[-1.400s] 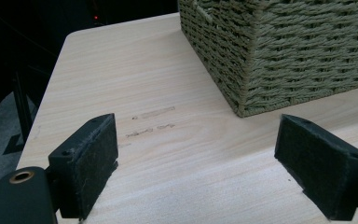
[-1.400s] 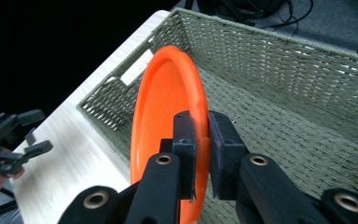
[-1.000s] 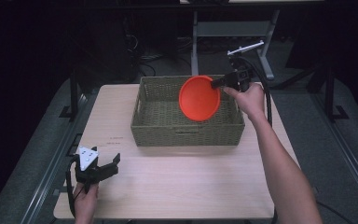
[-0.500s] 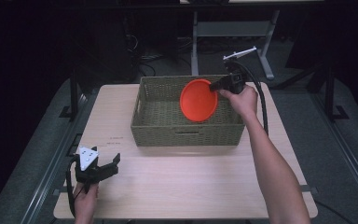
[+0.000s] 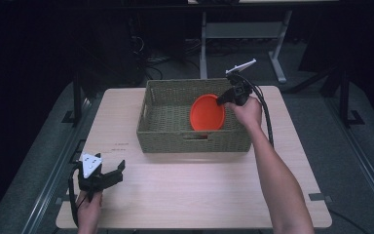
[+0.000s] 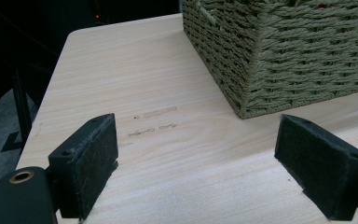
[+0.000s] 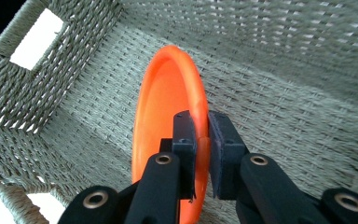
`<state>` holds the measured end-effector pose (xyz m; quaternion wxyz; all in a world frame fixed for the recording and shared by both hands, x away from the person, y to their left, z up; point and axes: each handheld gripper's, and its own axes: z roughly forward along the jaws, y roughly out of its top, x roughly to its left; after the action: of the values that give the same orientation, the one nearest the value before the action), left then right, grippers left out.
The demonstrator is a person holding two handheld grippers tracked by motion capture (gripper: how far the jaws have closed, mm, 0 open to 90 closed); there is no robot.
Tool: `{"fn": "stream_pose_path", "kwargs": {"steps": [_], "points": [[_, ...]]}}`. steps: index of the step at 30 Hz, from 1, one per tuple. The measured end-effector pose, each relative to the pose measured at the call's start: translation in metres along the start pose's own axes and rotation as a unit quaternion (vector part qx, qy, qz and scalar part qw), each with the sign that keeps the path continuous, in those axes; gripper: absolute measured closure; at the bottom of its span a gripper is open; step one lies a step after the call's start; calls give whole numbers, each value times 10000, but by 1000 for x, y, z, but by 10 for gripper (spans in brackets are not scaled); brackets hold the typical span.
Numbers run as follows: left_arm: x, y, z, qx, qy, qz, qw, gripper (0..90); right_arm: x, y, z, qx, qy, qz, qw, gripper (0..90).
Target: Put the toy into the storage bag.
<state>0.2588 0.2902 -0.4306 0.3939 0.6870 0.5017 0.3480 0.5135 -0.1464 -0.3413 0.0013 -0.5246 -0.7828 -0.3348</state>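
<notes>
An orange plate [image 5: 207,113] stands tilted on edge inside the woven green basket [image 5: 165,139], toward its right end. My right gripper [image 5: 222,100] is shut on the plate's rim, and in the right gripper view the two jaws pinch the orange plate [image 7: 168,116] above the basket floor [image 7: 270,107]. My left gripper [image 5: 111,174] rests open at the table's front left corner, nothing between its pads [image 6: 86,163]. In the left gripper view the basket's corner [image 6: 261,70] lies ahead and to the right.
The wooden table [image 5: 190,195] has bare room in front of the basket and at both sides. Dark floor, metal frame legs [image 5: 203,44] and cables lie beyond the far edge. The right gripper's cable [image 5: 268,122] trails beside the forearm.
My right gripper has carried the orange plate down and a little left, from above the basket's right rim into the basket. The left gripper has stayed still.
</notes>
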Motion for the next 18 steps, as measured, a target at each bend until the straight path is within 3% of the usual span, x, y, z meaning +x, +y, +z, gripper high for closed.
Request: {"fn": "stream_pose_path", "kwargs": {"steps": [4, 11, 18], "points": [[0, 0, 0, -45, 6, -83, 10000, 128, -2, -1, 6, 76, 21, 44, 10000, 819], [-1, 0, 0, -45, -1, -72, 10000, 128, -5, -5, 17, 319, -154, 9, 9994, 817], [-1, 1, 0, -32, 6, -75, 10000, 128, -10, -7, 17, 394, -137, 102, 9991, 811]]}}
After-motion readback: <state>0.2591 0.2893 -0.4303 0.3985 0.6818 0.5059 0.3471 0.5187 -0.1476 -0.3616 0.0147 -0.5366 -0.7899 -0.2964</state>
